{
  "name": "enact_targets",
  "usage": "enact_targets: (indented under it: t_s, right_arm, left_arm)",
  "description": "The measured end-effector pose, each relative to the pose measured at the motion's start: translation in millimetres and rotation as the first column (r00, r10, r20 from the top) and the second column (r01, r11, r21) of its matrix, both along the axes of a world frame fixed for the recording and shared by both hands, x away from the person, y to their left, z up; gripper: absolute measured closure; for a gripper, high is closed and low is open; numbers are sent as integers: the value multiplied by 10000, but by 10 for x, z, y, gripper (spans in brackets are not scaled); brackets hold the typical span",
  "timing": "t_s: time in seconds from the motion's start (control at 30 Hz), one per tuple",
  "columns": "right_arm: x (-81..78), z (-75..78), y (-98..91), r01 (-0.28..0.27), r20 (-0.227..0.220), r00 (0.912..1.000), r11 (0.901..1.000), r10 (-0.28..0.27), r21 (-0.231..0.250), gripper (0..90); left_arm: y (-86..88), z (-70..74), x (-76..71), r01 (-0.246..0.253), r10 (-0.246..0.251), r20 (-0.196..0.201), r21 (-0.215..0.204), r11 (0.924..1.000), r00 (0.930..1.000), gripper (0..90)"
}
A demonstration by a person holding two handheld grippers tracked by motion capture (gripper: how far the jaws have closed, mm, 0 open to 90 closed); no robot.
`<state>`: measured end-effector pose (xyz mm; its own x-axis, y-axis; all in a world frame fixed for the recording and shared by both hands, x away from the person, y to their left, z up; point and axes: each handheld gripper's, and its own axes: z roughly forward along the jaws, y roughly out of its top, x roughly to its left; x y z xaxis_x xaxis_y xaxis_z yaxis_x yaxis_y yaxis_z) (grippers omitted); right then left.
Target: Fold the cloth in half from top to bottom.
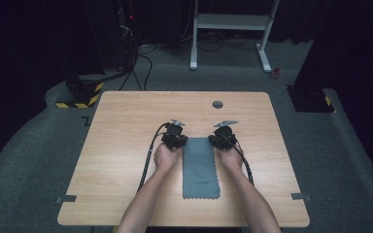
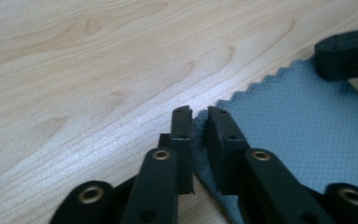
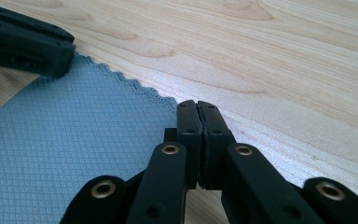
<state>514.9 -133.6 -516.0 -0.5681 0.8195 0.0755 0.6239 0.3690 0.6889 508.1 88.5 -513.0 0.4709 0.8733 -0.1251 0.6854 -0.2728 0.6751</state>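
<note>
A grey cloth with a zigzag-cut edge lies flat on the wooden table, its long side running away from me. My left gripper is at the cloth's far left corner. In the left gripper view its jaws stand almost together, with the cloth's corner bunched up between them. My right gripper is at the far right corner. In the right gripper view its jaws are pressed flat together where the cloth's corner ends; whether cloth is pinched there is hidden.
A small round grommet sits in the table near its far edge. Bare wood surrounds the cloth on all sides. Beyond the table stand a white desk frame and dark equipment with cables on the carpet.
</note>
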Motion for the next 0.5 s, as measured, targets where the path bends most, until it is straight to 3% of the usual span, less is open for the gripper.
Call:
enact_targets:
  t_s: [0.2,0.5]
  right_arm:
    - [-4,3,5,97,-7,10000,10000,-97,7,896]
    - [-9,9,-3,84,-17,10000,10000,-84,37,899]
  left_arm:
    - [51,-13,24,207,-211,-99,-355,9992,9997,892]
    - [46,-13,16,417,-414,139,-189,9990,9990,900]
